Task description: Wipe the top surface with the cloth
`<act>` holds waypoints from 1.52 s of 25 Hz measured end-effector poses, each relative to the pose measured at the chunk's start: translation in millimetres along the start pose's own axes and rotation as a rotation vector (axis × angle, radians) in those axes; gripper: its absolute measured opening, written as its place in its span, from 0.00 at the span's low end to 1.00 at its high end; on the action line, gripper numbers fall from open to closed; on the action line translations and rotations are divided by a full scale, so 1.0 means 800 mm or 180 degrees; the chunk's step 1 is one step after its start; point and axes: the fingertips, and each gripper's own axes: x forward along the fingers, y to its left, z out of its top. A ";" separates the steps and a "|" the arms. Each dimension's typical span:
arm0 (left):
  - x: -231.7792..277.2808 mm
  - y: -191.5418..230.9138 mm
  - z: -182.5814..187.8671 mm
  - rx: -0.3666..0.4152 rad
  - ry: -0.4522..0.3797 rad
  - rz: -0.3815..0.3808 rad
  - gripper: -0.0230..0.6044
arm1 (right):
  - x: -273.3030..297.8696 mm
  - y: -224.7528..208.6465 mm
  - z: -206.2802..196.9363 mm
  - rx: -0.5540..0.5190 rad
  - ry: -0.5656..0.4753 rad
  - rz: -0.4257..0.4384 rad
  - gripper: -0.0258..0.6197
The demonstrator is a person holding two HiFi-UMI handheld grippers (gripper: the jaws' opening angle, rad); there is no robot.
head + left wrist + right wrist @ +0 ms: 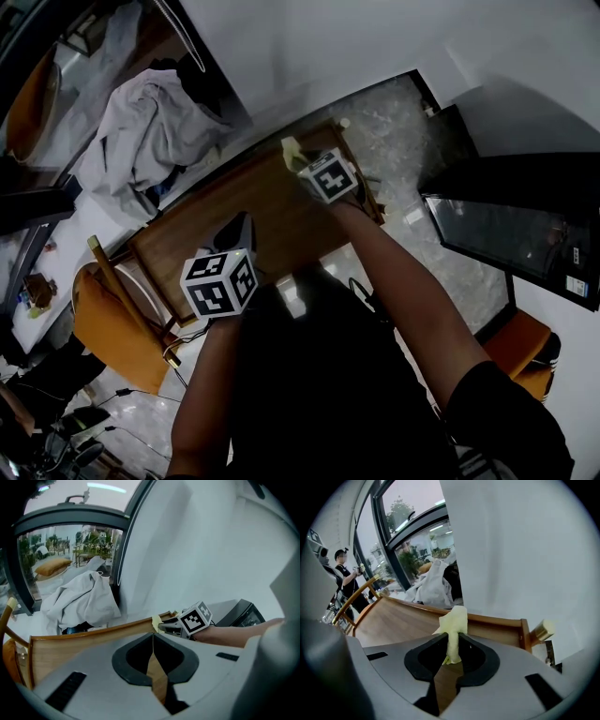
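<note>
Pinches the small pale-yellow cloth [454,620] upright in the right gripper [451,656] above the brown wooden desk's [272,216] far right corner, likely to begin wiping there. Holds the left gripper [153,648] closed and empty by the near edge, out of the way.

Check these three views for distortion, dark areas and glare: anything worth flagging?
Head view: dark corners, the person's torso is nearly black, and the table is evenly lit. Left gripper view: strong fisheye bows the table's edge, and the window is bright at its top. Right gripper view: round black border, and the cloth is sharp between the shut jaws.
</note>
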 end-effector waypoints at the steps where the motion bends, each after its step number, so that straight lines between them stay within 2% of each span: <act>1: 0.002 -0.003 0.001 0.0009 0.0002 -0.0012 0.06 | -0.003 -0.009 -0.001 0.0017 0.0012 -0.0049 0.14; 5: 0.007 -0.018 0.011 0.0039 -0.0023 -0.0057 0.06 | -0.019 -0.046 -0.002 0.0101 0.0039 -0.0295 0.14; 10: 0.004 -0.031 0.019 0.0077 -0.0072 -0.0071 0.06 | -0.030 -0.069 -0.004 0.0173 0.0102 -0.0465 0.14; 15: -0.010 -0.025 0.011 0.0068 -0.0052 -0.0039 0.06 | -0.039 -0.085 -0.004 0.0222 0.0077 -0.0711 0.14; 21: -0.030 -0.002 0.006 0.0047 -0.0080 0.0024 0.06 | -0.040 -0.103 -0.006 0.0368 0.0096 -0.0859 0.14; 23: -0.036 0.001 0.002 0.0055 -0.0066 -0.0017 0.06 | -0.042 -0.105 -0.010 0.0466 0.0120 -0.0820 0.14; 31: -0.086 0.042 -0.004 -0.0058 -0.0194 0.0002 0.06 | -0.047 -0.094 -0.007 0.0335 0.0356 -0.0775 0.14; 35: -0.113 0.087 -0.020 -0.0251 -0.0205 0.0100 0.06 | -0.056 -0.030 0.022 0.0371 0.0192 -0.0509 0.14; 38: -0.137 0.114 -0.028 -0.0349 -0.0247 0.0174 0.06 | -0.048 0.060 0.047 0.0342 0.0005 -0.0104 0.14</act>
